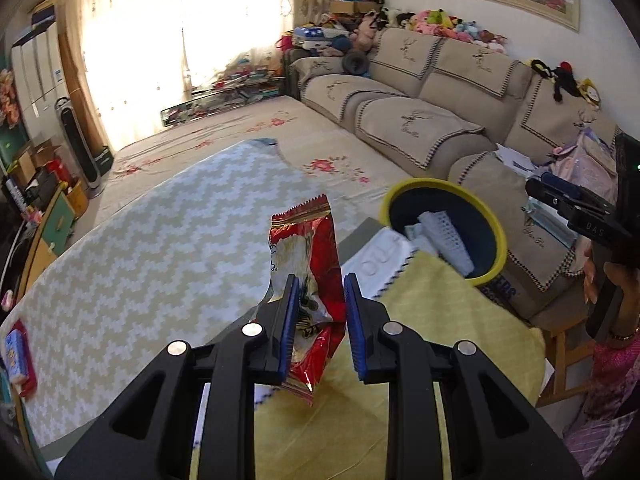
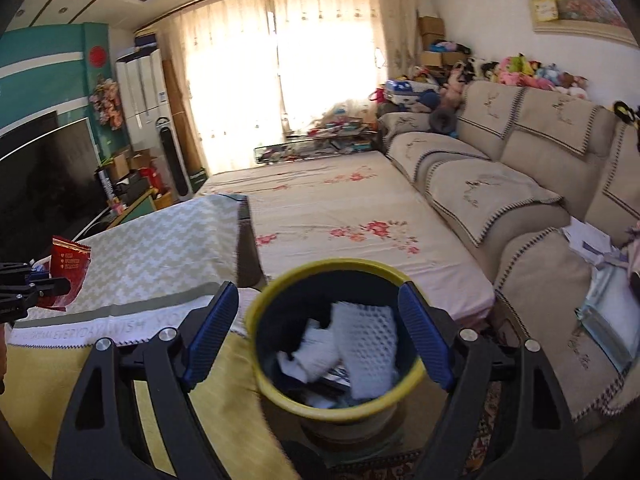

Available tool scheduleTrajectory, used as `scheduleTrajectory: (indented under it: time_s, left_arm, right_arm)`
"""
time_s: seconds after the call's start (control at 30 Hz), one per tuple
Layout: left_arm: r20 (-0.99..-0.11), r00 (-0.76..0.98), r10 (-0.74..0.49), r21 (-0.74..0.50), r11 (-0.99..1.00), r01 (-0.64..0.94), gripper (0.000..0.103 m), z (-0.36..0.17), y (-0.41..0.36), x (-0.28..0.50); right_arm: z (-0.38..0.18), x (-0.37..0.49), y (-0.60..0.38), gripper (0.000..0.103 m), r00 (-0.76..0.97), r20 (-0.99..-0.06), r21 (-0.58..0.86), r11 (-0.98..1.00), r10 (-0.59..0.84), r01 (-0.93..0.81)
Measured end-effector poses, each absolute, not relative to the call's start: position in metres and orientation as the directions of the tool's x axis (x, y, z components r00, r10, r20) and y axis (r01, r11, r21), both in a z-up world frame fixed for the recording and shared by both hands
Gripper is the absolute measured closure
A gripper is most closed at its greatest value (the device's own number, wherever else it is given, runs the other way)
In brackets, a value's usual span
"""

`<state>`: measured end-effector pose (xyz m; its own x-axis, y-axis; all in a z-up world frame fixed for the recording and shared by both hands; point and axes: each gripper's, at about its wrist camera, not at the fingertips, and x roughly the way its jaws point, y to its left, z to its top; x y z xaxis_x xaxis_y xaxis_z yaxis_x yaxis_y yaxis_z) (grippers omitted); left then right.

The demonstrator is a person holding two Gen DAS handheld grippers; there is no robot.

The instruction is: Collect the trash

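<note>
Between the two blue pads of my left tool (image 1: 318, 322) stands a red snack wrapper (image 1: 308, 280), upright, its long axis running from 6 o'clock up to 12 o'clock in the left wrist view. The left pad touches the wrapper, but on the right side I see a gap between the foil and the pad, so the tool looks only partly closed; I cannot tell whether it truly holds the wrapper or the wrapper just leans on one pad.

From the left tool, the yellow-rimmed bin (image 1: 496, 224) lies at about 2 o'clock, near but clearly apart. It already holds some white crumpled paper and a piece of white foam net (image 1: 444, 236). I judge this is the relation that matters: the wrapper must travel to the right and forward until it is over the open mouth of the bin.

My right tool (image 2: 320, 334) is wide open and holds nothing. In its own view the bin (image 2: 256, 308) sits straight ahead at 12 o'clock, framed between the two fingers, so the right arm is nearer to the bin. The wrapper (image 2: 70, 268) appears there far out at 9 o'clock, above the surface (image 2: 160, 252) with the zigzag cloth.
</note>
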<state>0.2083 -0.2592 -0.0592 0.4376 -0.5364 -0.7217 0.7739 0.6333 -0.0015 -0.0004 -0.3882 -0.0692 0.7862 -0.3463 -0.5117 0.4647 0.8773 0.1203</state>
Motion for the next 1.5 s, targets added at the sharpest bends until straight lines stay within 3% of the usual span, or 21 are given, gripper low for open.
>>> scheduleTrajectory:
  time_s: [0.2, 0.47, 0.5, 0.53, 0.57, 0.6, 0.7, 0.87, 1.03, 1.13, 1.3, 1.5]
  left_arm:
    - [-0.718, 0.327, -0.614, -0.027, 0.494, 0.869, 0.08, -0.06, -0.365, 0.185]
    - [-0.764, 0.253, -0.594, -0.026, 0.419, 0.907, 0.078, -0.083, -0.489, 0.182]
    - [-0.775, 0.242, -0.584, -0.035, 0.422, 0.906, 0.066, -0.092, -0.502, 0.187]
    - [-0.786, 0.241, -0.569, -0.038, 0.434, 0.9, 0.038, -0.099, -0.512, 0.191]
    - [-0.791, 0.255, -0.557, -0.033, 0.454, 0.89, 0.026, -0.107, -0.521, 0.195]
    - [-0.791, 0.27, -0.549, -0.026, 0.47, 0.882, 0.021, -0.114, -0.528, 0.197]
    - [-0.815, 0.28, -0.507, -0.019, 0.506, 0.862, 0.021, -0.129, -0.538, 0.203]
    - [-0.775, 0.325, -0.541, -0.049, 0.565, 0.824, 0.021, -0.11, -0.483, 0.199]
    - [-0.674, 0.513, -0.531, 0.03, 0.675, 0.737, 0.005, -0.067, -0.395, 0.156]
    - [-0.644, 0.581, -0.498, 0.029, 0.743, 0.669, 0.005, -0.052, -0.337, 0.131]
    - [-0.568, 0.725, -0.388, 0.032, 0.87, 0.491, 0.005, -0.033, -0.235, 0.089]
    - [-0.517, 0.828, -0.217, 0.013, 0.965, 0.261, 0.005, -0.021, -0.126, 0.044]
  right_arm:
    - [-0.08, -0.062, -0.441, 0.025, 0.736, -0.518, 0.159, 0.797, -0.435, 0.583]
    - [-0.103, -0.092, -0.482, 0.025, 0.711, -0.547, 0.209, 0.751, -0.441, 0.626]
    - [-0.107, -0.091, -0.486, 0.025, 0.708, -0.555, 0.215, 0.747, -0.437, 0.63]
    - [-0.11, -0.092, -0.489, 0.025, 0.706, -0.561, 0.221, 0.743, -0.433, 0.632]
    - [-0.113, -0.094, -0.492, 0.025, 0.705, -0.564, 0.227, 0.74, -0.43, 0.633]
    - [-0.115, -0.094, -0.493, 0.025, 0.704, -0.567, 0.231, 0.738, -0.427, 0.634]
    - [-0.117, -0.096, -0.494, 0.025, 0.707, -0.57, 0.239, 0.738, -0.419, 0.631]
    - [-0.107, -0.089, -0.477, 0.021, 0.731, -0.561, 0.243, 0.766, -0.389, 0.595]
    - [-0.093, -0.072, -0.44, 0.02, 0.787, -0.539, 0.235, 0.844, -0.3, 0.483]
    - [-0.082, -0.064, -0.413, 0.02, 0.82, -0.519, 0.225, 0.887, -0.242, 0.404]
    - [-0.061, -0.06, -0.363, 0.01, 0.862, -0.479, 0.181, 0.943, -0.165, 0.281]
    - [-0.035, -0.064, -0.314, 0.007, 0.89, -0.436, 0.097, 0.976, -0.134, 0.194]
